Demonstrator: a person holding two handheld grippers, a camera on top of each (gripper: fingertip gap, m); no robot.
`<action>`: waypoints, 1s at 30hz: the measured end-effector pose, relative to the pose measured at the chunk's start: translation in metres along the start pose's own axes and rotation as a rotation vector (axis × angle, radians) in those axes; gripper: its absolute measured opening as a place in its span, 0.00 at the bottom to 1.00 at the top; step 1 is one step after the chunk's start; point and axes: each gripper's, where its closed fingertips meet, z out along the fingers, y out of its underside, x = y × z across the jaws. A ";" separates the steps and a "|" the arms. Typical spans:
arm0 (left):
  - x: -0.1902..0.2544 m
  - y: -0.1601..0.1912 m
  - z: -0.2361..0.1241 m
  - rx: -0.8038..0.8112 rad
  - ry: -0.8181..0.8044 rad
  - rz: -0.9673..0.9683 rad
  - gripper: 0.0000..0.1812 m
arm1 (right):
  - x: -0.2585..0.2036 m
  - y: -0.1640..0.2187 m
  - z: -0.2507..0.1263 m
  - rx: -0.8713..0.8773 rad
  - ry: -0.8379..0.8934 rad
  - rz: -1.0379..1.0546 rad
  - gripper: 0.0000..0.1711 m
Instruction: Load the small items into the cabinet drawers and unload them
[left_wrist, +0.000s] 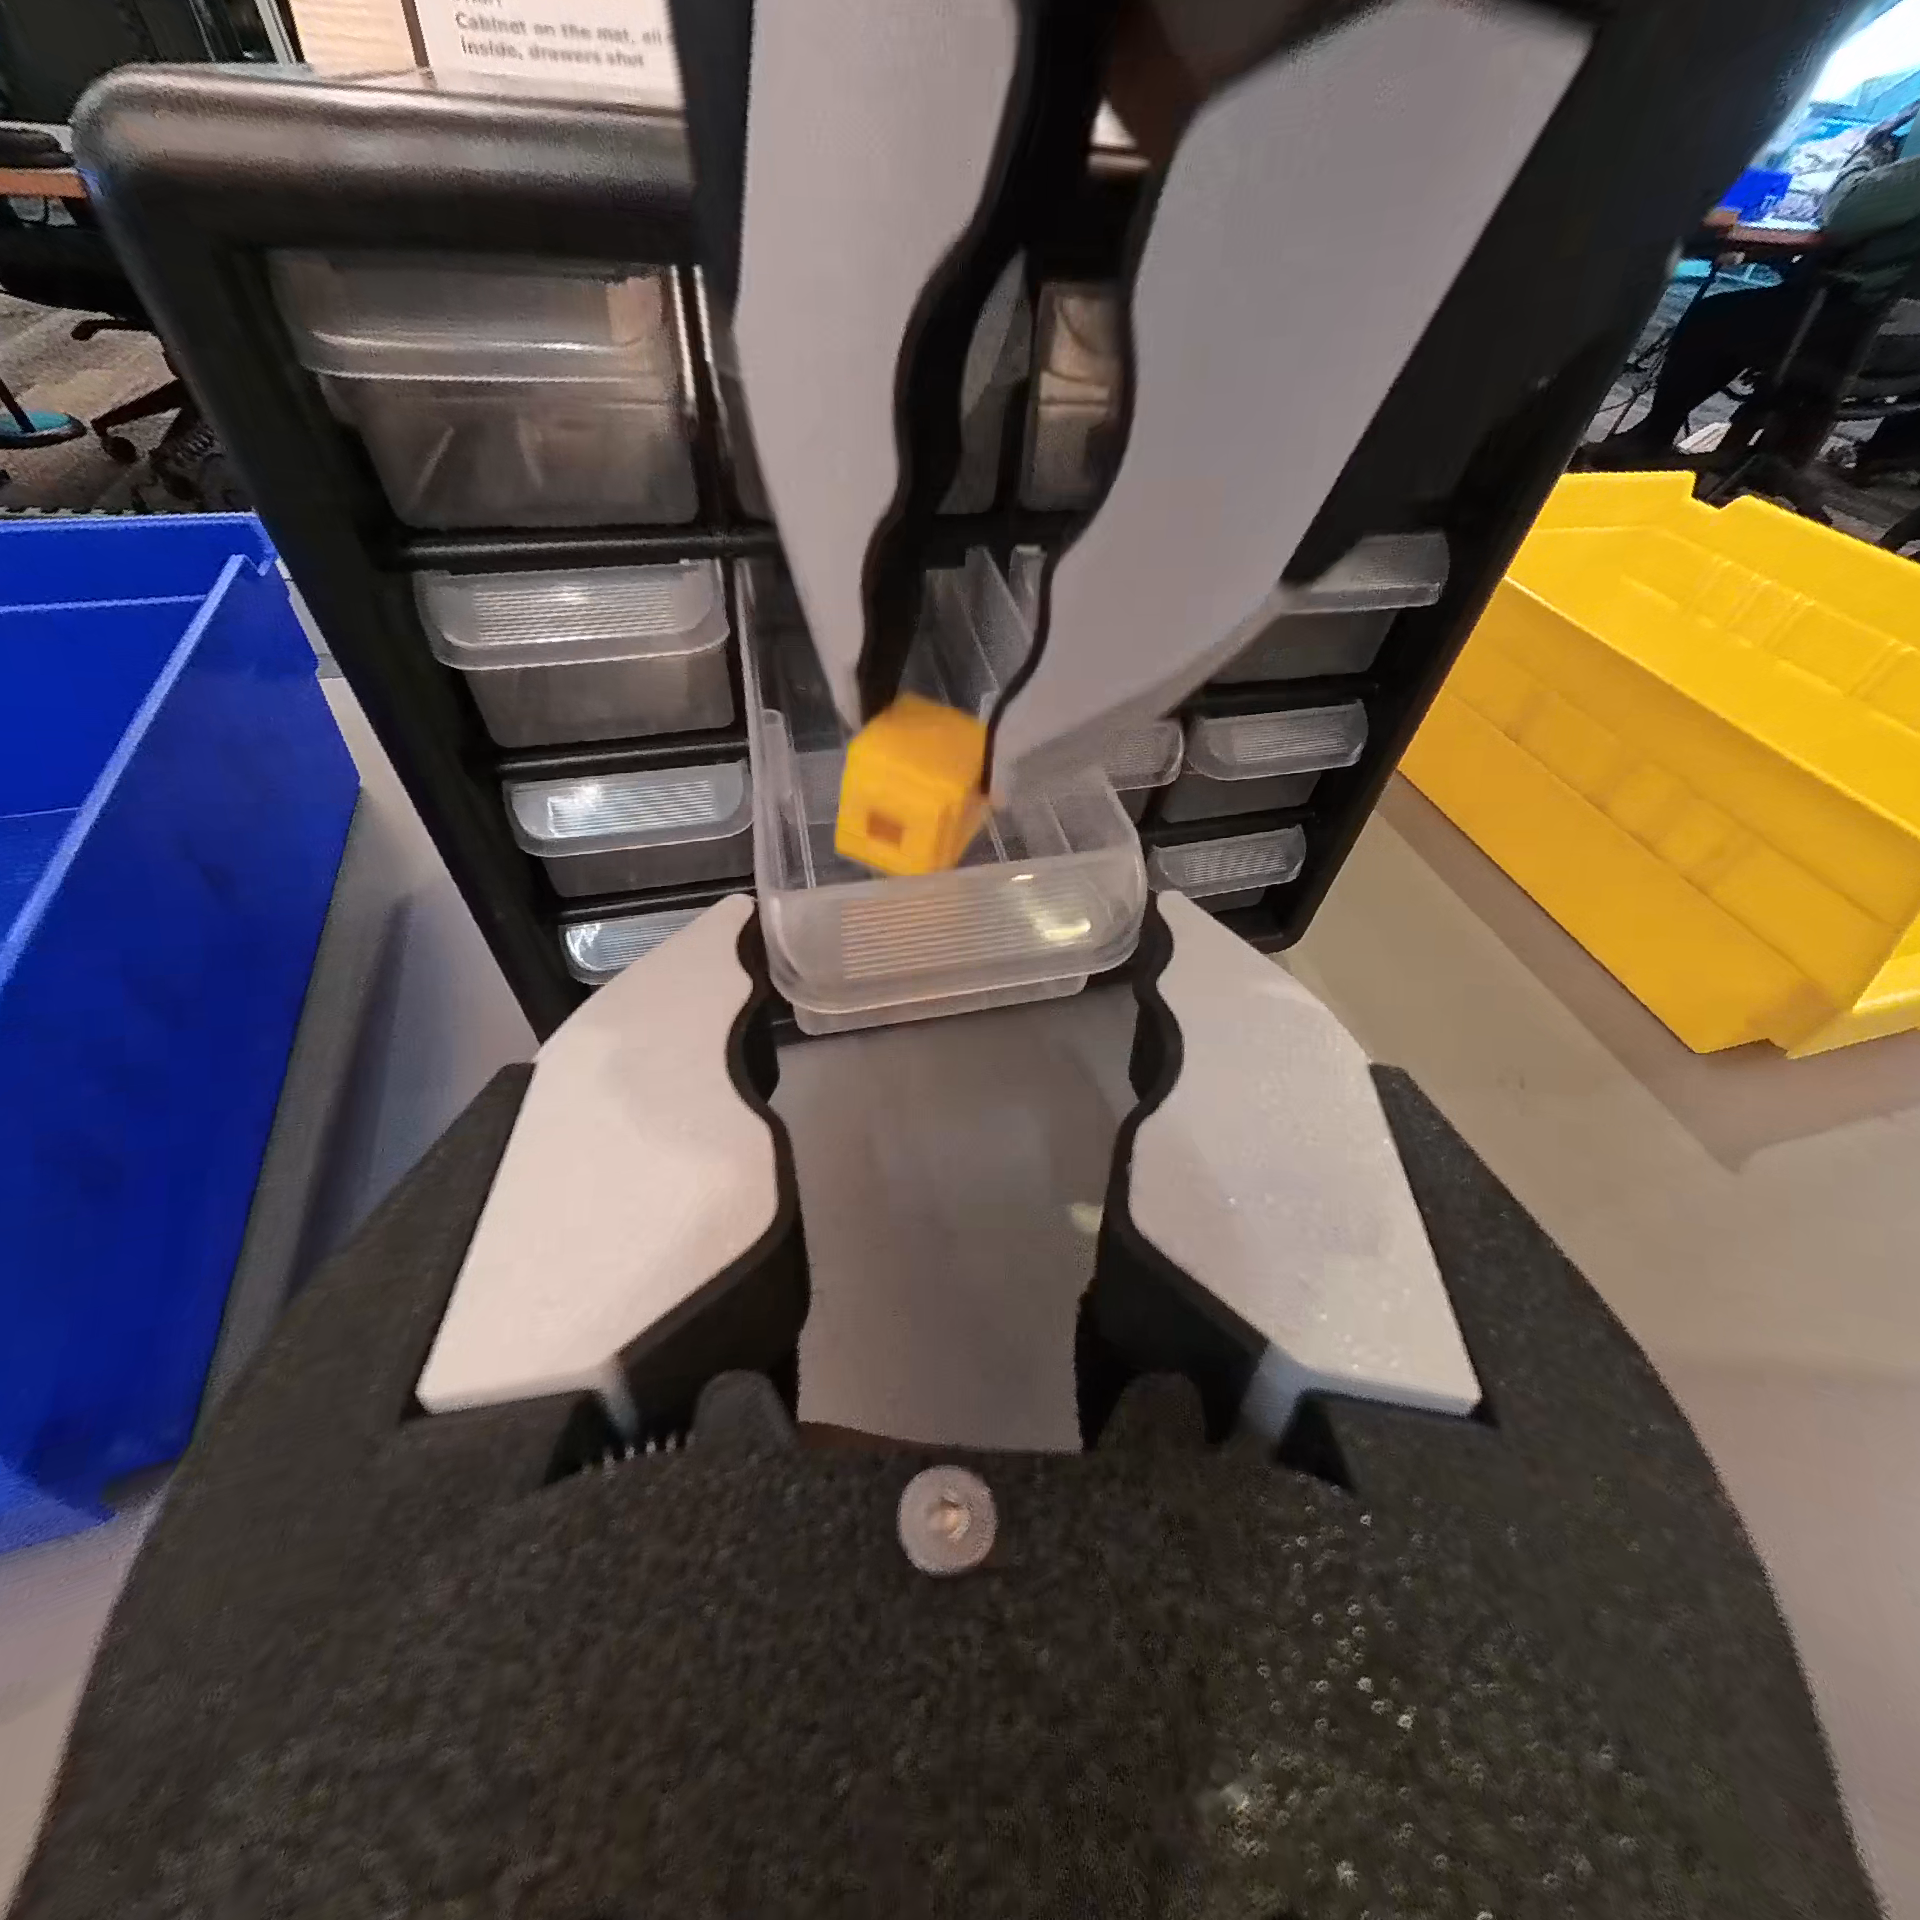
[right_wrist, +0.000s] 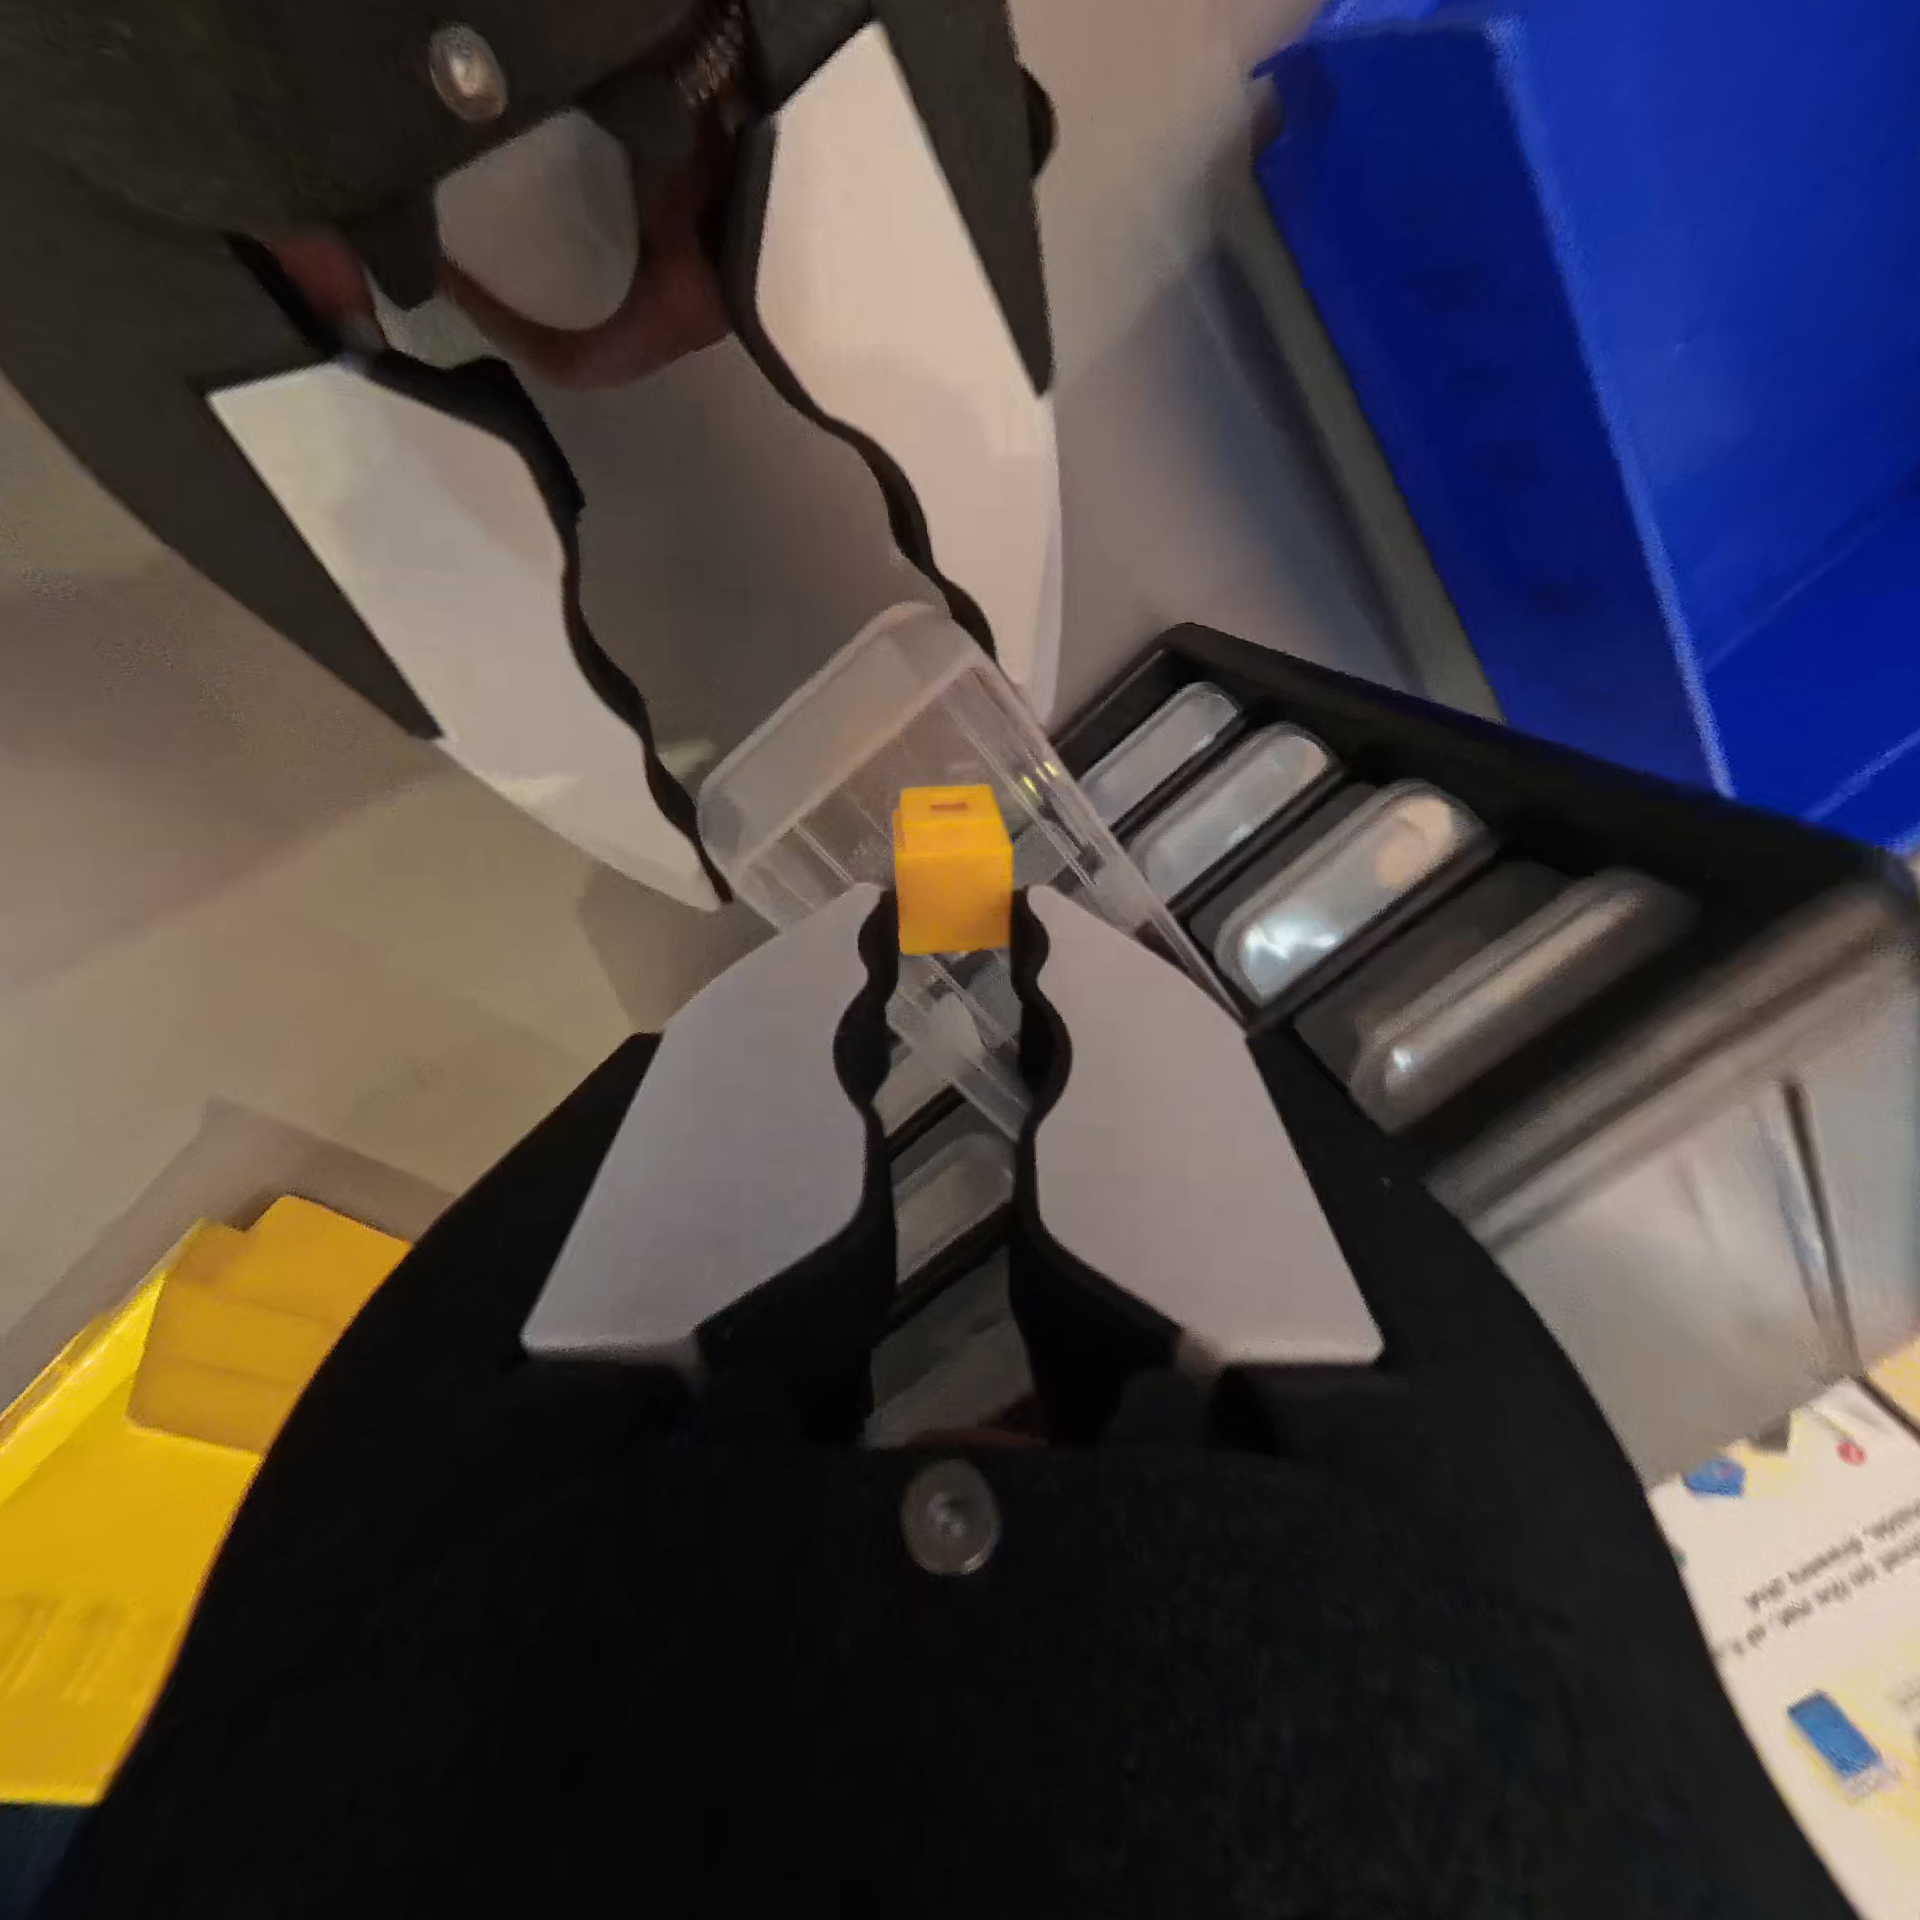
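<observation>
A black cabinet (left_wrist: 312, 468) of clear drawers stands on the grey table. One clear drawer (left_wrist: 951, 935) in the middle column is pulled out. My right gripper (left_wrist: 925, 727) comes down from above, shut on a small orange cube (left_wrist: 914, 795), and holds it just over the open drawer. In the right wrist view the cube (right_wrist: 951, 883) sits between that gripper's (right_wrist: 951, 904) fingertips above the drawer (right_wrist: 790, 769). My left gripper (left_wrist: 954, 925) is open, its tips flanking the drawer's front closely. It also shows at the top of the right wrist view (right_wrist: 862, 790).
A blue bin (left_wrist: 156, 935) stands left of the cabinet and a yellow bin (left_wrist: 1662, 779) stands right of it. A printed sheet (right_wrist: 1787, 1662) lies behind the cabinet (right_wrist: 1558, 790). Office chairs and a seated person are far behind. Only a small space, under 4 cm, lies between the two pairs of fingers. The black cabinet (left_wrist: 312, 468) is about equally far from each gripper, around 9 cm. Seen from the right wrist view (right_wrist: 1583, 812) as well.
</observation>
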 end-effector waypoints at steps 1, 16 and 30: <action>0.000 0.000 0.000 0.000 0.000 -0.001 0.36 | 0.002 0.001 -0.009 0.022 0.022 0.023 0.12; 0.000 0.003 0.002 -0.003 -0.011 0.022 0.36 | -0.039 0.078 -0.228 0.227 0.475 0.544 0.12; -0.001 -0.001 0.003 -0.007 0.004 0.007 0.36 | -0.202 0.305 -0.069 0.031 0.313 1.721 0.12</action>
